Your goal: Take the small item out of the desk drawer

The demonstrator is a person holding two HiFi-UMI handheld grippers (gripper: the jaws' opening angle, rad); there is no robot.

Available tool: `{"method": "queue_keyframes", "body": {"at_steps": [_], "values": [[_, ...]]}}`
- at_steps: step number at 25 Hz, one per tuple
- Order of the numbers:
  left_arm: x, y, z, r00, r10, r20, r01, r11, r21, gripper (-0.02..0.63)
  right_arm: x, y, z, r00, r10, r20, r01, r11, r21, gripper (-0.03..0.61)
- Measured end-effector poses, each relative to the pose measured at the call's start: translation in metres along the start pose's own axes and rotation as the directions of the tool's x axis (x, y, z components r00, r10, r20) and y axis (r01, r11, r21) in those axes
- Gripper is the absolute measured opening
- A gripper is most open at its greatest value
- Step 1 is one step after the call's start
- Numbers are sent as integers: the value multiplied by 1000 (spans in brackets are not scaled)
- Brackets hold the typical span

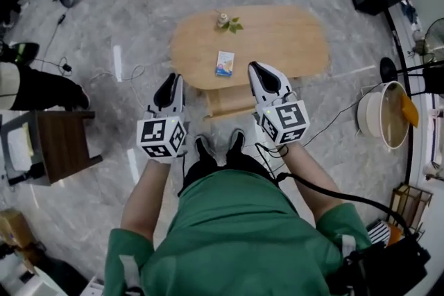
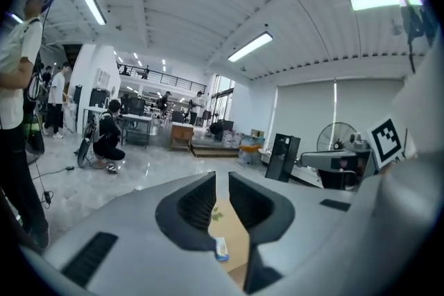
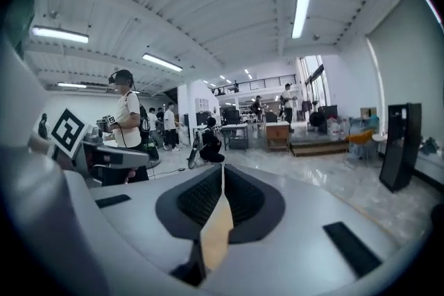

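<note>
1. We see the oval table [image 1: 284,45] mostly bare: a small carton [image 1: 224,63] near its front edge, a potted sprig [image 1: 227,23] at the far edge.
2. The drawer [image 1: 232,102] juts below the front edge, between our left gripper [image 1: 173,78] and right gripper [image 1: 254,67]; open floor [image 1: 142,45] flanks it.
3. Our shoes [image 1: 218,148] stand just before it.
4. A dark side table [image 1: 62,142] left and white bucket [image 1: 381,118] right stand well clear.

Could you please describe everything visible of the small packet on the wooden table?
The small packet is a flat rectangle, white and light blue with an orange patch. It lies flat near the nearer long edge of the oval wooden table, nothing but the tabletop touching it. Its print is unreadable.
</note>
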State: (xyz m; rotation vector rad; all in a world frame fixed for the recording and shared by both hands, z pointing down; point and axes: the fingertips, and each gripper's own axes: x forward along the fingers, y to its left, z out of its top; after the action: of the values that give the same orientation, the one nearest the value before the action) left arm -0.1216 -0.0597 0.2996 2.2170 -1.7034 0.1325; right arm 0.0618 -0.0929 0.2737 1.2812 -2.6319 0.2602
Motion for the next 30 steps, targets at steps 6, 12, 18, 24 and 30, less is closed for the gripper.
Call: {"method": "queue_keyframes", "body": {"at_steps": [6,12,18,24,30], "values": [[-19,-13,74,987,-44,156,32,996,82,71,-31,18,71,989,-38,143,65,980,-190,32],[-28,-27,120,963,-84,255,53,990,127,71,-57,10,109,968,-92,232,151,957,-249,32],[-36,-30,144,942,-117,315,74,987,145,71,-68,5,129,946,-150,288,236,926,-296,32],[-45,-38,150,930,-145,337,88,980,177,71,-77,11,143,929,-166,330,277,904,-325,25],[-44,-37,149,929,-156,337,102,980,172,71,-74,13,150,919,-164,358,285,904,-320,23]]}}
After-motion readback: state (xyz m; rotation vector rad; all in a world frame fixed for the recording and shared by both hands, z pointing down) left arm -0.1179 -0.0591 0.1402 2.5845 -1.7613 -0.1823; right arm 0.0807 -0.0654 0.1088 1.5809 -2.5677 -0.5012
